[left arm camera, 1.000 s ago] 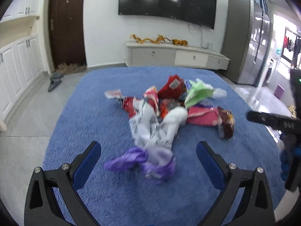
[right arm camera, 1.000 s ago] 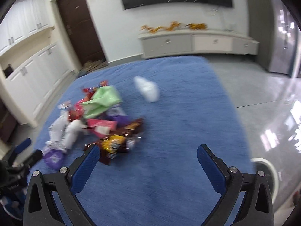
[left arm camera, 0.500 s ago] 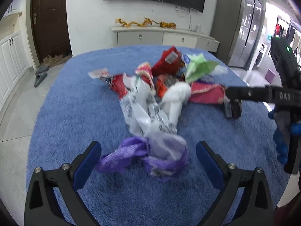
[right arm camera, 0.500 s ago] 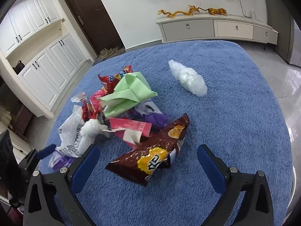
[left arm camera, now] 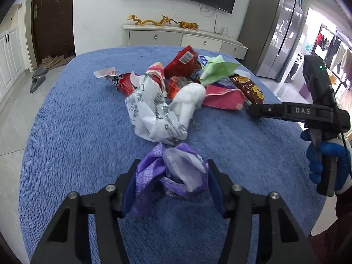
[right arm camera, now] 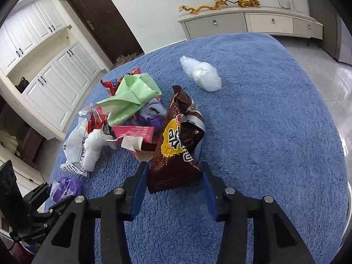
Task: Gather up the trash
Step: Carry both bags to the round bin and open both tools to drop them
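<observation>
Your left gripper (left arm camera: 171,177) clamps a crumpled purple wrapper (left arm camera: 173,176) near the near edge of the blue rug (left arm camera: 72,132), its blue pads pressing both sides of the plastic. Half a second ago those fingers stood wide apart with the wrapper lying loose between them; now they have closed on it.

Your right gripper (right arm camera: 173,176) has done the same with the brown snack bag (right arm camera: 178,140), whose crimped bottom end sits between the pads; whether both pads press it cannot be told for sure, but the bag stands up from the rug between the narrowed fingers. Earlier this gripper was open and the bag lay flatter.

From the left wrist view, your right hand (left arm camera: 325,158), in a blue-and-white glove, holds its tool level, pointing in from the right edge of the rug toward the pile.

Beyond the purple wrapper lies a white printed plastic bag (left arm camera: 151,112), touching a white wad (left arm camera: 189,99). Behind them, toward the middle of the rug, sit a pink carton (left arm camera: 224,99), red wrappers (left arm camera: 182,63) and a green bag (right arm camera: 129,99), all heaped together. A clear knotted plastic bag (right arm camera: 201,74) lies well apart toward the far side.

Past the far edge stand a low white cabinet (left arm camera: 182,39) bearing golden dragon figures (left arm camera: 162,22), and a dark door (left arm camera: 52,19).
</observation>
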A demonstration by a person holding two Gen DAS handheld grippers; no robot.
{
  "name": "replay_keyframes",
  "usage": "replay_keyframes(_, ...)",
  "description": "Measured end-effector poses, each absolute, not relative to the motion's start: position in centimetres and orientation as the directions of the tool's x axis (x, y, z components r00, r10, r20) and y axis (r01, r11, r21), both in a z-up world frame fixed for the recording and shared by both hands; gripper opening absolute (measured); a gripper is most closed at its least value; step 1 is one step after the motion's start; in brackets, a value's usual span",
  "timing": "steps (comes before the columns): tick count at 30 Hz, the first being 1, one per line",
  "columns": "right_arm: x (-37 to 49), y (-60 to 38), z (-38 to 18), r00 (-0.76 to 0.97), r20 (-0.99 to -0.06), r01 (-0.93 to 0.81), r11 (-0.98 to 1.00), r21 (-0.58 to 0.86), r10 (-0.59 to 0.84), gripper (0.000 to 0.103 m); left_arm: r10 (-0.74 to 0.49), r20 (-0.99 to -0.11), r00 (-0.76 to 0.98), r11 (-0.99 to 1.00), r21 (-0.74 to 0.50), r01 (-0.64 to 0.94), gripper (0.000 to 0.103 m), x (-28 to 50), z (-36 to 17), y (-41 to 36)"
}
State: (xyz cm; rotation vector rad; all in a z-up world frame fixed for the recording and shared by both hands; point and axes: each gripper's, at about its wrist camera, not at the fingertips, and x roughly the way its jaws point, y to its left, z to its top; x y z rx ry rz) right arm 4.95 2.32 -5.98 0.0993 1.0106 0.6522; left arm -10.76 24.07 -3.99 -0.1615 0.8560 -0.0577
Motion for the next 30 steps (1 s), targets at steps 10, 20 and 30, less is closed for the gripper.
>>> replay_keyframes(10,3.2,-0.2,-5.0,0.403,-0.714,-0.488,0.794,0.362,0.573,0.044,-0.153,-0.720,0.677,0.981,-0.195,0.014,0.049,-11.7,-2.1,22.9)
replay_keyframes(20,1.3,-8.3,-3.6,0.510,-0.680,-0.372,0.848,0.379,0.527,0.044,-0.315,-0.666,0.676,0.946,-0.163,0.280,0.049,-5.6,1.0,13.3)
replay_keyframes(30,-0.9,-23.8,-6.3,0.597,-0.751,-0.003,0.937,0.348,0.281,0.044,-0.515,-0.669,0.535,0.807,-0.168,0.566,0.049,1.6,2.0,-2.3)
